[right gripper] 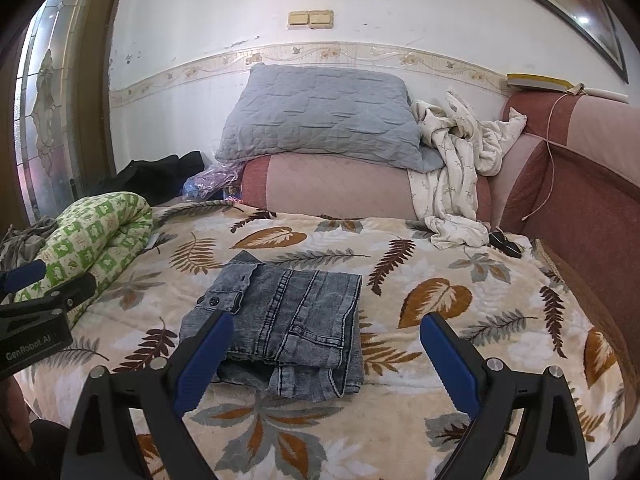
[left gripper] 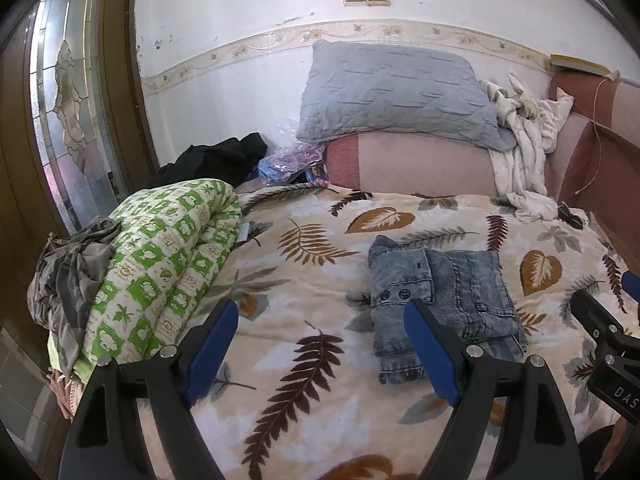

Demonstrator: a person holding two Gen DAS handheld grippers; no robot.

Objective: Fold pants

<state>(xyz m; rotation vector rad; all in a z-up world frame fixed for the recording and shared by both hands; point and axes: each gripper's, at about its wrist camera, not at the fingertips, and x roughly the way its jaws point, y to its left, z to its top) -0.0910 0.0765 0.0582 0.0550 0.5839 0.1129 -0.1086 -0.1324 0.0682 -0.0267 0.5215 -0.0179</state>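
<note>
Blue-padded fingers of the left gripper (left gripper: 320,344) fill the near edge of its own view, spread wide with nothing between them; its right pad overlaps the near left edge of the folded jeans (left gripper: 444,304) in that view, though contact cannot be told. In the right wrist view the right gripper (right gripper: 326,354) likewise stands open and empty, its left pad in front of the jeans' near left corner. Each gripper's black body also shows at the edge of the other's view, at 3 and 9 o'clock.

Lying as a compact, roughly square stack of mottled grey-blue denim, the jeans show raised seams and dark buttons on the waistband. They rest on a plush cream blanket (right gripper: 460,360) printed with brown and grey leaves.

At 9 o'clock sits a rolled green-and-cream checked quilt (left gripper: 160,272), with crumpled grey cloth (left gripper: 68,276) beside it. Farther off, at 12 o'clock, a quilted grey-blue pillow (right gripper: 324,120) leans on a pink bolster (right gripper: 340,184). A rumpled white garment (right gripper: 456,172) drapes at 1 o'clock, a black garment (left gripper: 224,156) and a clear plastic bag (left gripper: 288,152) lie at 11 o'clock. Behind stand the white wall (right gripper: 200,20) and a leaded-glass door (left gripper: 68,100).
</note>
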